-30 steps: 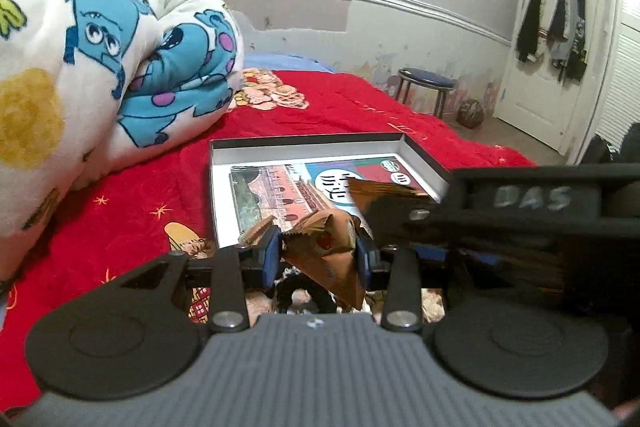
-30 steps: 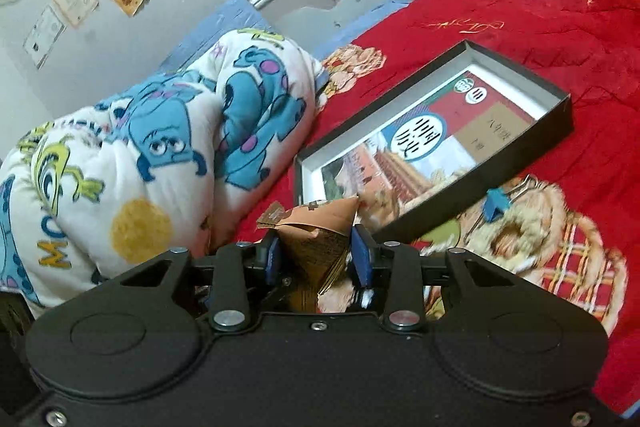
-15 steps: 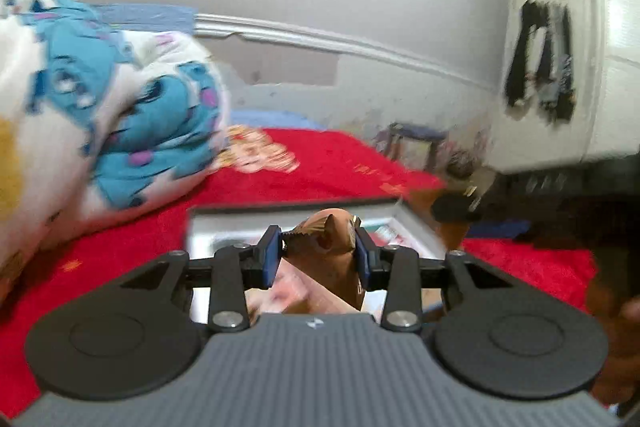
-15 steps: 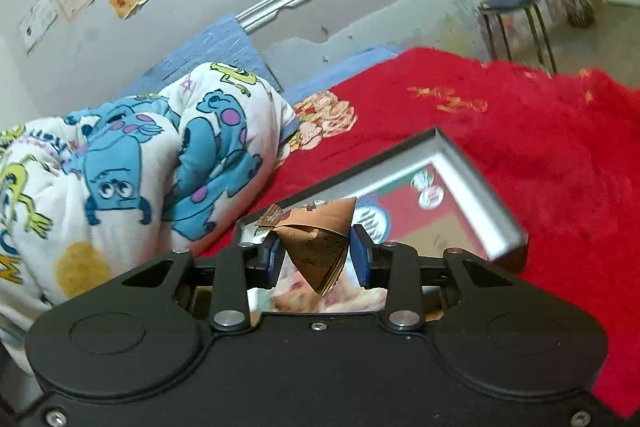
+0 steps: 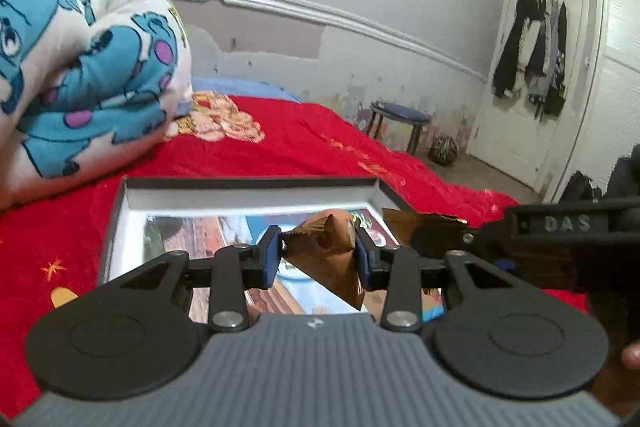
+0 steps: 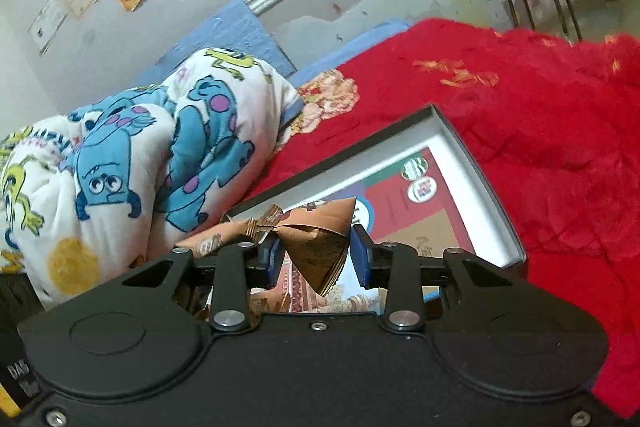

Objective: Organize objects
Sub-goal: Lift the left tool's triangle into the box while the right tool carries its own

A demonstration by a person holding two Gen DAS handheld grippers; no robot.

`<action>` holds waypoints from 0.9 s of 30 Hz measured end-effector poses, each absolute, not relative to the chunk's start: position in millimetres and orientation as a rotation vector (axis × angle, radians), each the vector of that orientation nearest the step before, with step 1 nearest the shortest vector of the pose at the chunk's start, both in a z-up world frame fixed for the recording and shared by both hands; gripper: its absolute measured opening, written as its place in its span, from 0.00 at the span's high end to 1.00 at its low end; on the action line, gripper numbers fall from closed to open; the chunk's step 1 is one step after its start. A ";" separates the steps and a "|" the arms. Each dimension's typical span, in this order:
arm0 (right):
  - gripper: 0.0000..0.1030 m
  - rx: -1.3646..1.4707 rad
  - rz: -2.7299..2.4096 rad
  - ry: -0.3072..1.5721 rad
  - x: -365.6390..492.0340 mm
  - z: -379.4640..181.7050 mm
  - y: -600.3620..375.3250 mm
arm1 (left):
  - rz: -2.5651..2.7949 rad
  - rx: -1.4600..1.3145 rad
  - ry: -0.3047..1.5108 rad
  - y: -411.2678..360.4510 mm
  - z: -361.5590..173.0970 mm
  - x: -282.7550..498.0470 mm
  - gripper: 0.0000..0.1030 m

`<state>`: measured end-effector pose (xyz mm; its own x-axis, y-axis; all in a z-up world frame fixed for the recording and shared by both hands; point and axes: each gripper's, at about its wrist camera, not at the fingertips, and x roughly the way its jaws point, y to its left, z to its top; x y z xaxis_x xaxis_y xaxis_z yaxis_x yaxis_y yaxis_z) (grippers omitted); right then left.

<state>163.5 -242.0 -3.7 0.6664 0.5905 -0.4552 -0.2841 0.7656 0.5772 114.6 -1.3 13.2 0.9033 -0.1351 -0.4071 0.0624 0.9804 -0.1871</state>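
My left gripper (image 5: 316,253) is shut on a brown pyramid-shaped packet (image 5: 328,259) and holds it above the open black box (image 5: 248,183) with a printed sheet inside. My right gripper (image 6: 314,253) is shut on a second brown pyramid-shaped packet (image 6: 320,247), also over the box (image 6: 480,179). In the left wrist view the right gripper comes in from the right with its packet (image 5: 416,219) at the box's right wall. Both packets hang in the air above the box floor.
The box lies on a red bedspread (image 5: 280,147). A rolled cartoon-print blanket (image 5: 80,75) lies to the left, also in the right wrist view (image 6: 140,155). A blue stool (image 5: 400,119), a ball (image 5: 444,150) and a door with hung clothes (image 5: 532,55) stand beyond the bed.
Both grippers rose and moved forward over the box, each still holding its packet. The right gripper now sits further over the box interior.
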 end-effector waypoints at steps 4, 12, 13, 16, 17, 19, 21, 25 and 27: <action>0.67 0.506 0.492 0.724 165.6 -15.6 -244.4 | -0.092 -0.133 0.468 -10.9 4.5 113.7 0.59; 0.67 0.427 0.502 0.721 158.3 -22.1 -225.6 | -0.060 -0.089 0.510 -16.5 -8.2 113.5 0.59; 0.67 0.430 0.498 0.719 160.0 -22.7 -225.7 | -0.057 -0.089 0.510 -16.1 -8.9 113.3 0.59; 0.67 0.450 0.481 0.733 167.8 -29.2 -228.1 | -0.042 -0.087 0.508 -14.8 -9.5 115.3 0.59; 0.67 0.462 0.481 0.739 169.7 -32.0 -229.3 | -0.034 -0.088 0.506 -14.4 -9.7 115.7 0.59; 0.67 0.487 0.483 0.755 173.6 -37.8 -230.2 | -0.027 -0.092 0.505 -13.1 -10.4 116.5 0.59; 0.67 0.499 0.485 0.765 176.4 -42.0 -228.8 | -0.011 -0.088 0.497 -13.5 -10.7 116.1 0.58; 0.67 0.494 0.505 0.767 176.1 -45.9 -221.8 | 0.019 -0.042 0.486 -16.3 -10.5 115.4 0.58; 0.67 0.483 0.517 0.768 174.7 -45.8 -217.9 | 0.021 -0.039 0.492 -16.6 -10.9 115.4 0.58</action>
<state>174.7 -217.9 -45.8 0.6093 0.5971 -0.5218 -0.2589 0.7718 0.5808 115.4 -16.6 -10.9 0.8814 0.0106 -0.4723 -0.0292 0.9991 -0.0322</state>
